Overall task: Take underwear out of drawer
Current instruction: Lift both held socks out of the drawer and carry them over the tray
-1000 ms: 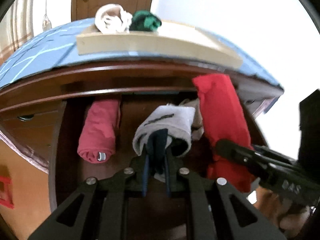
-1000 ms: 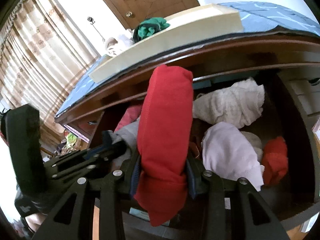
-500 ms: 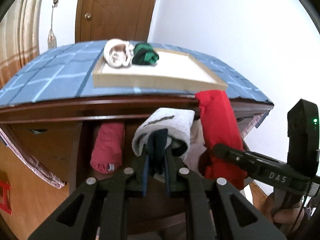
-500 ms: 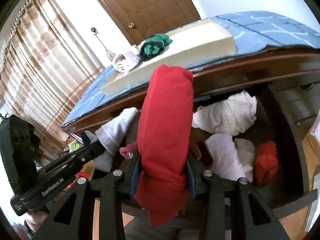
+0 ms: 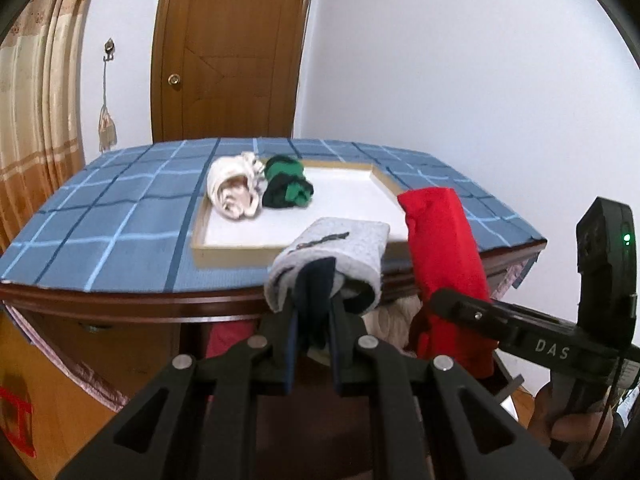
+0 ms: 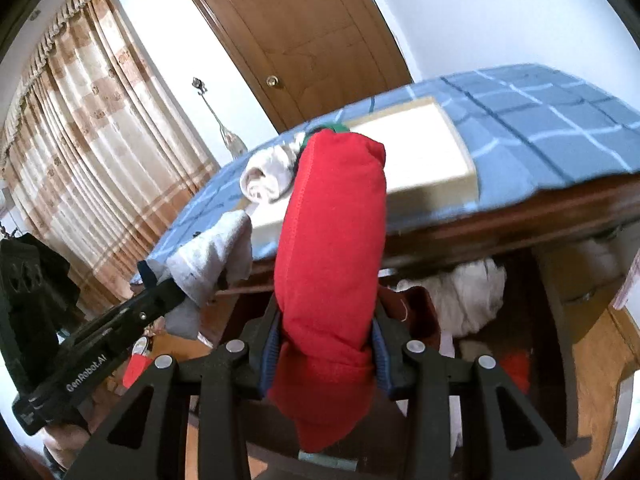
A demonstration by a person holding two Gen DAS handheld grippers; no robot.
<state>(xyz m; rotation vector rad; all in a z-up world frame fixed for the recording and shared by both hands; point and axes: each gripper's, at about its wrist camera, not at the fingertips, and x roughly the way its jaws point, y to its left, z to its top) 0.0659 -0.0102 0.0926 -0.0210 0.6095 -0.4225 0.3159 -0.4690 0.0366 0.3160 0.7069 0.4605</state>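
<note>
My left gripper [image 5: 313,312] is shut on a rolled grey underwear with a navy band [image 5: 336,258], held up at the height of the table's front edge. My right gripper [image 6: 325,330] is shut on a rolled red underwear [image 6: 332,232], which stands upright between its fingers; the same red roll [image 5: 440,248] shows right of the grey one. Below both, the open wooden drawer [image 6: 552,300] holds white rolls [image 6: 468,296], a dark red piece and an orange-red one [image 6: 516,364]. A pink-red roll [image 5: 226,334] lies in the drawer's left part, mostly hidden.
A shallow white tray [image 5: 348,196] sits on the blue checked tablecloth [image 5: 120,216], with a cream roll [image 5: 234,192] and a green roll [image 5: 286,186] at its far left. A wooden door [image 5: 228,48] and a curtain [image 6: 92,140] stand behind. A hand [image 5: 576,432] holds the right gripper.
Both grippers have risen out of the drawer with their rolls, from inside it to table-top level. The tray's inside and the tablecloth have come into view.
</note>
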